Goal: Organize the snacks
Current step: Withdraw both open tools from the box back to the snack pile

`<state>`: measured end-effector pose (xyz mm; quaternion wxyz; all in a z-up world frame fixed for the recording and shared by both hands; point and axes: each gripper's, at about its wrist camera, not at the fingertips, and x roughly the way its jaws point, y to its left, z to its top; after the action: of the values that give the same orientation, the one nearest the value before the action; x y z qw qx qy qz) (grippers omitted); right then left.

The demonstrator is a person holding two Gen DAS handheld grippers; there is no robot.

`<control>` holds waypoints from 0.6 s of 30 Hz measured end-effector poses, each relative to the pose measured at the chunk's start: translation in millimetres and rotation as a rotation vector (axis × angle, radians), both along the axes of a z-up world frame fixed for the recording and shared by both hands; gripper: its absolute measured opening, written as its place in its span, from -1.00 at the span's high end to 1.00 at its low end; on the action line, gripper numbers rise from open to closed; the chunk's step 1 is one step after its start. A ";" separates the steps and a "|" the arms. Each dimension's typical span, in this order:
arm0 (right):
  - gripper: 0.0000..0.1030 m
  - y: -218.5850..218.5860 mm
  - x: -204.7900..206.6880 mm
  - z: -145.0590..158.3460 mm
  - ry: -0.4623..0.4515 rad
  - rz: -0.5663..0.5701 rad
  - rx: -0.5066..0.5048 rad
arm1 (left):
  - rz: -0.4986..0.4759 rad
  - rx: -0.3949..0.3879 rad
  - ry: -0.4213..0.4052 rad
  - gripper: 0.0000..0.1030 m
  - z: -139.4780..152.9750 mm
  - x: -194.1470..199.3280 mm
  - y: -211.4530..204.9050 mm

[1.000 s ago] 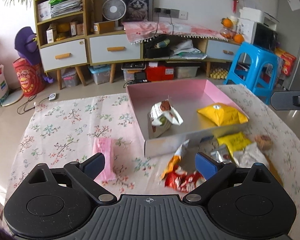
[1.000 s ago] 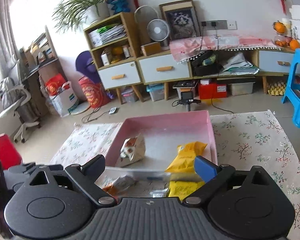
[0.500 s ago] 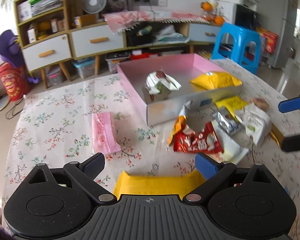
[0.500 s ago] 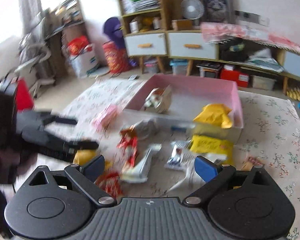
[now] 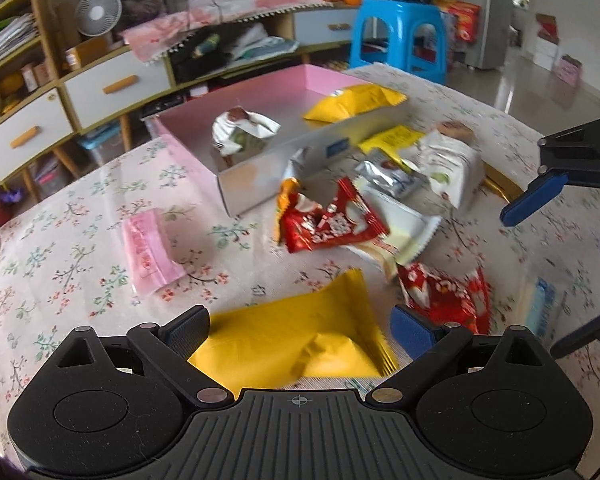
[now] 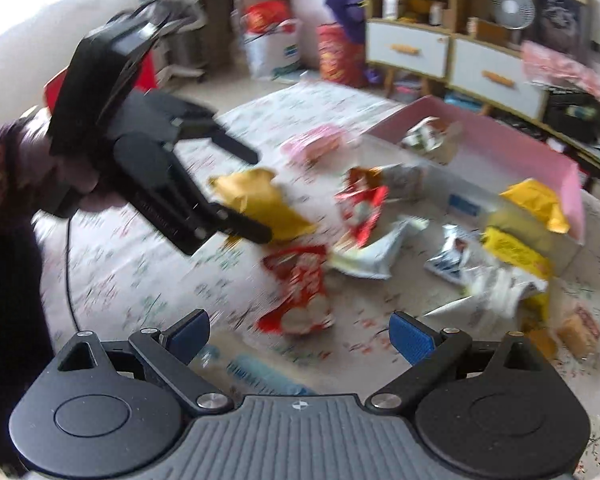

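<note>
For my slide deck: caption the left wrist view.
Open left gripper poised over a yellow snack bag, loose snacks scattered beside the pink box on a floral tablecloth.

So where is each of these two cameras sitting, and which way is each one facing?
Left wrist: on the left gripper, looking across the table to the pink box; right gripper enters at right.
Right wrist: on the right gripper, facing left over the snacks; left gripper and hand show.
Shared: yellow packet, pink box.
</note>
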<state>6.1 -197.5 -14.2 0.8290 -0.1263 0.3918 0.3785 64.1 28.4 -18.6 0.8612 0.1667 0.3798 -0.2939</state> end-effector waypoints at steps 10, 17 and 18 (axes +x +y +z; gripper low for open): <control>-0.67 15.5 -12.7 -17.7 -0.003 0.094 -0.162 | -0.070 0.095 -0.003 -0.90 -3.6 -6.5 -3.1; -0.56 15.0 -8.6 -24.1 -0.028 0.044 -0.205 | -0.049 0.125 -0.035 -0.91 -6.1 -4.4 -6.0; -0.54 14.7 -6.6 -24.1 -0.031 0.031 -0.204 | -0.039 0.127 -0.039 -0.91 -6.5 -2.9 -6.0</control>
<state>-0.5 -182.8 -38.3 0.8119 -0.2218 0.4136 0.3472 61.2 22.4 -25.1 0.8502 0.2340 0.3777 -0.2825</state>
